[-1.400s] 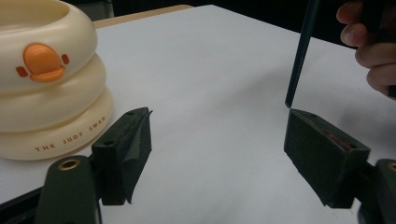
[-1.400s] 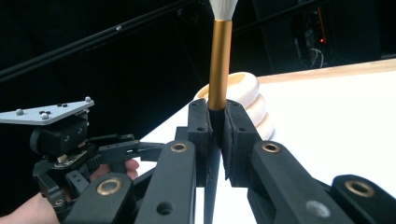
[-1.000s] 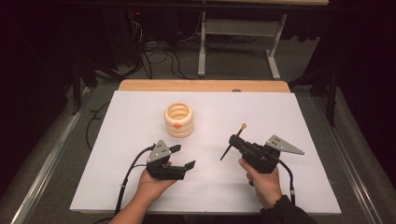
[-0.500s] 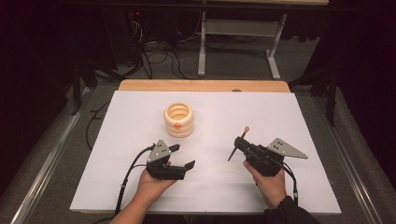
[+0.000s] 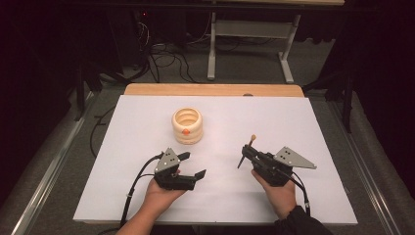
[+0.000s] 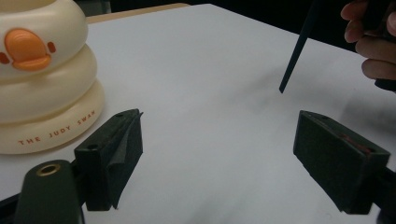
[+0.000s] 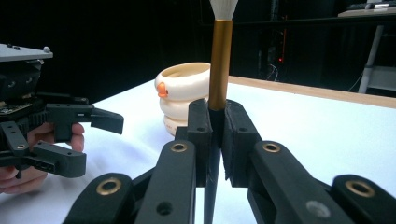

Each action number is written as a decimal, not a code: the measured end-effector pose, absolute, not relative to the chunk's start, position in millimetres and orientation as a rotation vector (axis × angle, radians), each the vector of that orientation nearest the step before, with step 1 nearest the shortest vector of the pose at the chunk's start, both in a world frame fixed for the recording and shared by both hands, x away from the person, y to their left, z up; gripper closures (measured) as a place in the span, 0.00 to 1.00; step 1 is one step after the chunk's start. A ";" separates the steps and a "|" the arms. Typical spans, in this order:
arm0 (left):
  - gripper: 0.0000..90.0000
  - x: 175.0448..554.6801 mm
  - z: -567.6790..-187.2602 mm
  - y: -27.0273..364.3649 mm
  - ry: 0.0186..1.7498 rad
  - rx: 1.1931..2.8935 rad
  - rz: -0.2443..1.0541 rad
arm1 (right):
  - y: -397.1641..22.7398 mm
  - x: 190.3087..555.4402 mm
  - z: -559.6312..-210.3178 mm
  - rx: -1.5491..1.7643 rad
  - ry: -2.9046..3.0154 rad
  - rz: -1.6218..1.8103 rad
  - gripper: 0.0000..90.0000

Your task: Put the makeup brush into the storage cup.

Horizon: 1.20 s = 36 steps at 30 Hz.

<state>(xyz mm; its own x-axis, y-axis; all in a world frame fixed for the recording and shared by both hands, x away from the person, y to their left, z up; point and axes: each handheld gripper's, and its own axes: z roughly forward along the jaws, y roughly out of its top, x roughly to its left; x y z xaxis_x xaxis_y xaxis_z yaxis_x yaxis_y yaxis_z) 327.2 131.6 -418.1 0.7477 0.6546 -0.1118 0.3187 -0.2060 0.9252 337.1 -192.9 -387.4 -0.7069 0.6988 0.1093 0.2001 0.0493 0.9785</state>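
Duck holder point(image 5: 187, 126) well beyond clamped brush point(image 7: 219, 60).

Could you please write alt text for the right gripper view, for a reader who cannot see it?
The right gripper clamps a makeup brush upright between its black jaws, gold ferrule and white bristles rising above them. Behind it a cream ringed duck-faced holder stands on the white table; at left a hand holds the open left gripper.
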 end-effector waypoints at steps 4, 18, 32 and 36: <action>0.18 325.9 -417.8 128.7 0.744 1.808 0.367 | -190.1 336.4 -387.3 0.880 1.949 1.701 0.95; 0.16 322.0 -416.3 113.7 0.707 1.806 0.328 | -171.5 330.7 -386.7 0.819 1.996 1.687 0.95; 0.18 318.0 -415.8 101.7 0.677 1.814 0.322 | -146.6 324.2 -387.4 0.741 2.045 1.703 0.95; 0.19 317.0 -414.9 100.1 0.668 1.808 0.309 | -140.8 321.8 -387.7 0.724 2.060 1.712 0.94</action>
<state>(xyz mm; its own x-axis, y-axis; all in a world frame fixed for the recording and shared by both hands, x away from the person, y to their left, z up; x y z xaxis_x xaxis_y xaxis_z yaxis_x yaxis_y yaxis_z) 317.0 100.1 -414.9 0.8049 0.5819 -0.1163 0.2879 -0.2115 0.9340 321.8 -140.8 -387.7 -0.8016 0.5962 0.0445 0.1528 0.1324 0.9794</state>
